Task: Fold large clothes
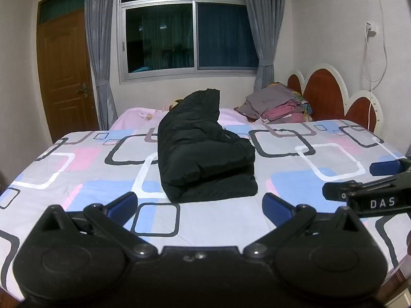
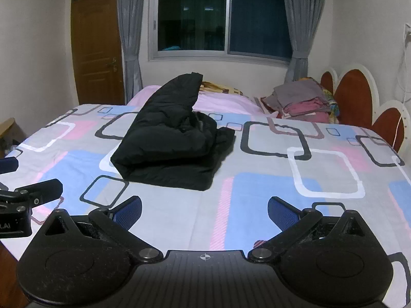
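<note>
Nearest to us, our left tool [image 1: 199, 206] is spread wide and holds nothing, poised over the patterned bed sheet [image 1: 77, 159]. Our right tool [image 2: 204, 211] is just as wide and just as empty, and the two sit side by side, each showing at the edge of the other's view.

Straight ahead of both tools, a little beyond the fingertips and touching neither, lies the black jacket [image 1: 203, 151] on the bed. It looks puffy and padded, already doubled into a thick bundle, with one end rising in a loose hump at the far side. We judge it light but bulky, soft and springy, so folds will tend to puff back open, and its smooth shell may slip between the pads. We would take hold at the stacked near edge, pinching through all layers, one tool at each corner.

Farther off, to the right, a pile of folded clothes [image 1: 280, 105] rests by the headboard [image 1: 326, 92].
</note>
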Tool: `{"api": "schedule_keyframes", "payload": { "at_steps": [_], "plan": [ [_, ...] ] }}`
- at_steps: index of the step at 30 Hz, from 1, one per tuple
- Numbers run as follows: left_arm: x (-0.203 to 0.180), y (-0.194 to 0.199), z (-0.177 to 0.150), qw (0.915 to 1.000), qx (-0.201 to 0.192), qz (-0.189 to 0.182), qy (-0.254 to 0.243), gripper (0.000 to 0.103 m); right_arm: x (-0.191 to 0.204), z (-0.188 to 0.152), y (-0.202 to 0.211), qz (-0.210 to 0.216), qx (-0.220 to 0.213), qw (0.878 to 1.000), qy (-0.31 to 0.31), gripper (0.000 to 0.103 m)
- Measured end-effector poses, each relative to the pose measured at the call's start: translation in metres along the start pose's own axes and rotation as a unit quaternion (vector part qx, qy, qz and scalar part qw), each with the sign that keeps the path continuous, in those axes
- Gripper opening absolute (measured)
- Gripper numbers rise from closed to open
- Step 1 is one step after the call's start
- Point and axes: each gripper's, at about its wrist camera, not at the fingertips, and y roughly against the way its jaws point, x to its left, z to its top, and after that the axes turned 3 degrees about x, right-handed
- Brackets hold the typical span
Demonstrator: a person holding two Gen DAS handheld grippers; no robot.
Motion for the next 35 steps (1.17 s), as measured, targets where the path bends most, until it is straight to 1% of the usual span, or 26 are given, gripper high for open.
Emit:
{"api": "schedule_keyframes", "payload": {
  "at_steps": [19,27,35],
  "plan": [
    [0.0014,0.0014,0.0036,1.0,-0.006,0.003,0.0,0.103,0.0001,0.0005,-0.0013,0.004,-0.001,1.0,0.005,0.103],
    [0.0043,0.0013,0.0095,1.0,-0.009,-0.002,-0.001,0.103,-0.0007,-0.0006,-0.0024,0.004,-0.002,1.0,0.005,0.103],
    [-0.0009,0.0042,0.0062,0.9999,-0.009,-0.007,-0.003,0.103,-0.0019,-0.0008,-0.0025,0.007,-0.001,1.0,0.01,0.103]
  ]
}}
